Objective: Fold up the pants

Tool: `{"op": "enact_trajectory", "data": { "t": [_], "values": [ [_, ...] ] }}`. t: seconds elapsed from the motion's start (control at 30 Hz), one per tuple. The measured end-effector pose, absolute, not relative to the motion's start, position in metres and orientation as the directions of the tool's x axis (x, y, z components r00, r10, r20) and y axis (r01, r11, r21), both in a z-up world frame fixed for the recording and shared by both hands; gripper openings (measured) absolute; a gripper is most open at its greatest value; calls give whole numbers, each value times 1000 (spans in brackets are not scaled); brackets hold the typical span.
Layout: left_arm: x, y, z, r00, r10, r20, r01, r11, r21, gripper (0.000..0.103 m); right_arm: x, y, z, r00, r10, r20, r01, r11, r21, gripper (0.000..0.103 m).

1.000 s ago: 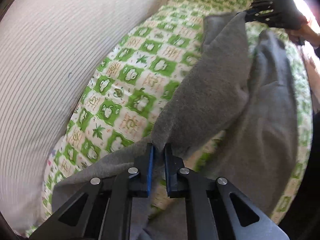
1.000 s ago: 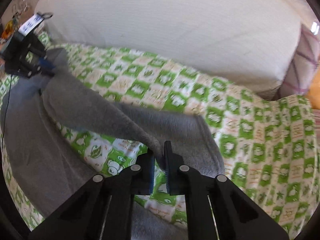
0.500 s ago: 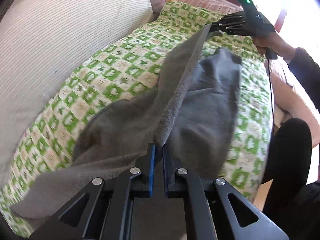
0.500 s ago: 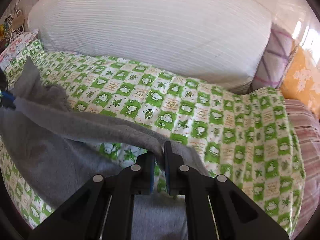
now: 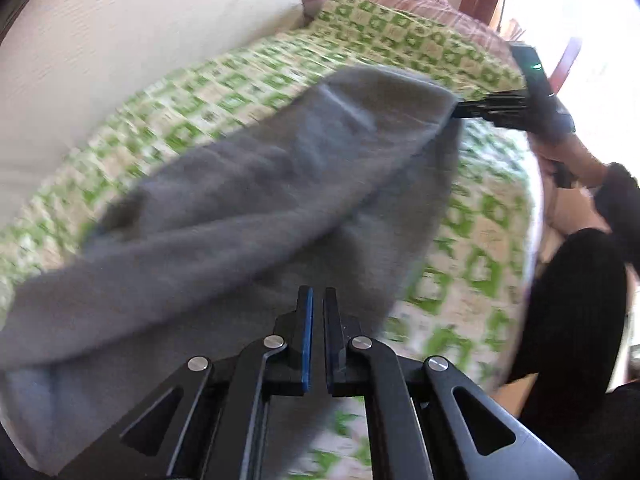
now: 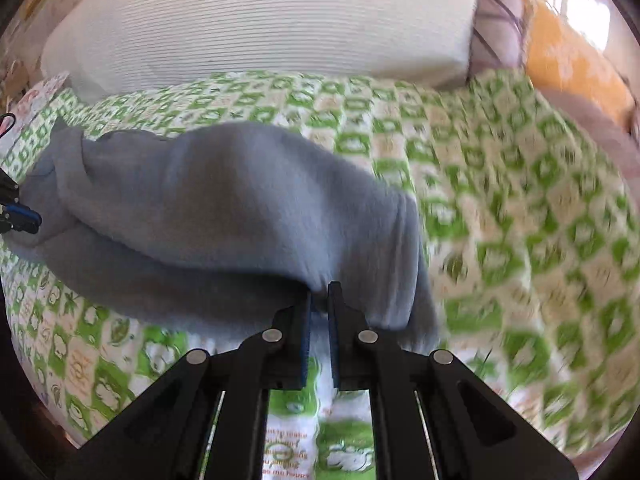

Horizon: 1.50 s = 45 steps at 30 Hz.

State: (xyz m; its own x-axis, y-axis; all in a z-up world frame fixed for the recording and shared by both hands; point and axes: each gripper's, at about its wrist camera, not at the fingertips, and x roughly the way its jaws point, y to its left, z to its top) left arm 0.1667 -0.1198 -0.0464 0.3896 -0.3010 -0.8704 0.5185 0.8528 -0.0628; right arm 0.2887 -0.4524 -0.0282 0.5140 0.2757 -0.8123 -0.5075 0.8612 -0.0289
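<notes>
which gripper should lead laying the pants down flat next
Neither clearly: left gripper and right gripper each pinch an edge of the gray pants, stretched between them over the bedspread. Probably lower both together.

grey fleece pants [image 5: 248, 200] [image 6: 224, 208], doubled lengthwise, one edge lifted, draped across green-checked bedspread [image 6: 500, 200]

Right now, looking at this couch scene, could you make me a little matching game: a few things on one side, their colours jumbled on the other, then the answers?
Things:
1. pants
2. sheet
3. back cushion
4. small pillow

Colours:
A. orange
B. green and white checks
C. grey
D. cream with fine stripes

Pairs: 1-C, 2-B, 3-D, 4-A.

The pants are held up over the sheet, one end pinched by the left gripper and the other by the right gripper.
</notes>
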Motion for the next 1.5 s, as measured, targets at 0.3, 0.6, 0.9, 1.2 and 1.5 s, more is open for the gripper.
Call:
{"op": "enact_trajectory", "data": {
  "t": [0.3, 0.6, 0.9, 1.2, 1.5],
  "values": [
    [188, -104, -39, 452, -195, -871, 544, 833, 96, 57, 289, -456, -12, 498, 364, -787, -497, 864, 85, 12],
    [181, -57, -27, 493, -156, -856, 456, 884, 101, 58, 269, -383, 15, 483, 434, -760, -644, 765, 27, 61],
    [162, 71, -18, 533, -35, -846, 197, 977, 83, 62, 245, -274, 15, 340, 537, -772, -786, 613, 80, 61],
    [169, 177, -15, 528, 125, -840, 5, 989, 150, 66, 220, -144, -4, 245, 518, -819, -898, 440, 10, 61],
    [213, 258, -28, 459, 280, -843, -57, 957, 286, 72, 218, -67, -22, 293, 463, -836, -909, 405, -94, 73]
  ]
}}
